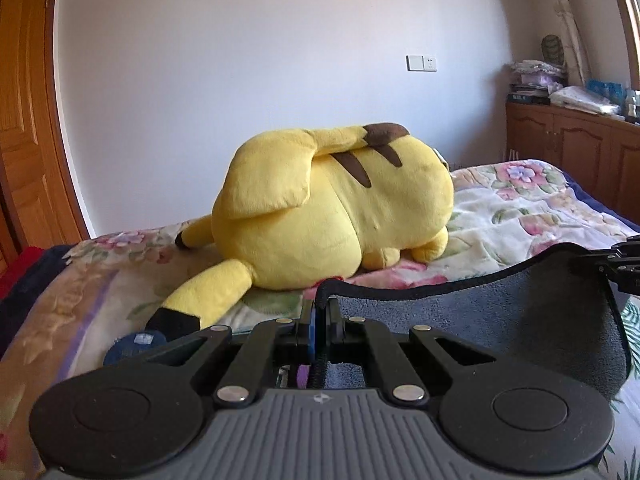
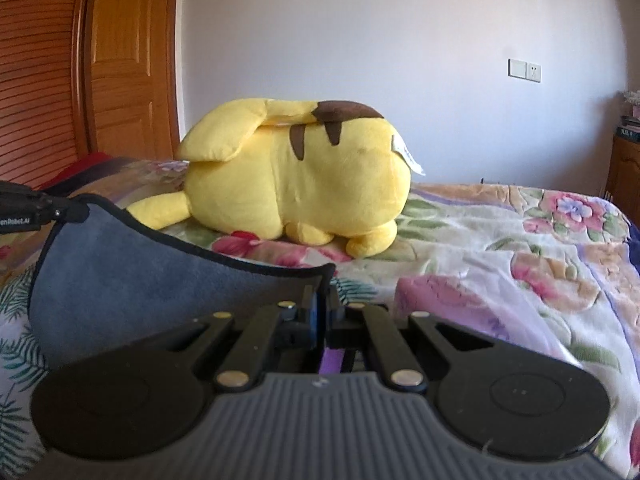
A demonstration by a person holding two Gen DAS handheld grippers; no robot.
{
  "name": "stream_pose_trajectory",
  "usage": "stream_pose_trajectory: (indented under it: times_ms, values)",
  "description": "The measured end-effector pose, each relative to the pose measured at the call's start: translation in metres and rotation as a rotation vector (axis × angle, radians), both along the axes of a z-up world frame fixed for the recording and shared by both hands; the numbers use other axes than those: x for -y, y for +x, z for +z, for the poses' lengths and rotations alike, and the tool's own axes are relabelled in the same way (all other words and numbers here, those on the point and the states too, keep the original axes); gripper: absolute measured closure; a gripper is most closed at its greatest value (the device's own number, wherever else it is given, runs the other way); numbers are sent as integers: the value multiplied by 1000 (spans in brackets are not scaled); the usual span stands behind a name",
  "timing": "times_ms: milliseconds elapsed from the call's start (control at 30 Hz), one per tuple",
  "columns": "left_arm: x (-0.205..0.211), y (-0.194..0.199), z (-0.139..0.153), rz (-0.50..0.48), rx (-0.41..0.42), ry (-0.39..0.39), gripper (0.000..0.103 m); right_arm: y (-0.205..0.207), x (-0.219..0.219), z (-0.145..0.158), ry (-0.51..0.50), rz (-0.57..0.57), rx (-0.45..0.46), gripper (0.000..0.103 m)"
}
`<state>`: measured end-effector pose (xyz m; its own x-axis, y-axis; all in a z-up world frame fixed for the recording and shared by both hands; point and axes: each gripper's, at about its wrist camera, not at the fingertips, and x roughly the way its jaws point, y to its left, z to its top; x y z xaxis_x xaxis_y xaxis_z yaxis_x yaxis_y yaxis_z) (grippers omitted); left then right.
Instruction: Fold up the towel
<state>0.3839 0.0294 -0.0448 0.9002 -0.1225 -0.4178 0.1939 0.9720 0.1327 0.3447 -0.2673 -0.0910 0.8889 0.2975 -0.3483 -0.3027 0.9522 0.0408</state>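
A grey-blue towel (image 1: 500, 320) with a dark hem is held up over the floral bed, stretched between both grippers. My left gripper (image 1: 320, 308) is shut on its left top corner. In the left wrist view the right gripper (image 1: 616, 260) shows at the far right edge, at the towel's other corner. In the right wrist view the towel (image 2: 140, 280) hangs to the left, and my right gripper (image 2: 322, 292) is shut on its right top corner. The left gripper (image 2: 40, 210) shows at the left edge, pinching the far corner. The towel's lower part is hidden behind the gripper bodies.
A big yellow plush toy (image 1: 328, 208) lies on the bed just beyond the towel; it also shows in the right wrist view (image 2: 296, 184). The floral bedspread (image 2: 500, 248) extends right. A wooden door (image 2: 120, 60) stands left, a wooden cabinet (image 1: 580, 148) right. A small blue object (image 1: 136, 344) lies near the plush's ear.
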Motion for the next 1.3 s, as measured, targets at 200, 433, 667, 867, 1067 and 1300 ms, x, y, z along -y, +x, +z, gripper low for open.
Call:
stream_pose_trajectory:
  times_ms: [200, 433, 667, 867, 1067, 1300]
  values:
    - [-2, 22, -8, 28, -6, 3, 98, 17, 1, -5, -4, -14, 9, 99]
    - [2, 49, -40, 47, -56, 43, 98, 42, -9, -26, -52, -23, -28, 99]
    - [3, 69, -63, 54, -109, 65, 98, 52, -11, -43, -63, -35, -67, 99]
    - [3, 74, -74, 77, -167, 58, 88, 58, -11, -52, -66, -38, -97, 98]
    - [1, 67, -74, 90, -166, 34, 37, 55, -8, -52, -43, -49, -121, 44]
    - [5, 52, -65, 70, -177, 12, 21, 43, -8, -44, -31, -34, -121, 32]
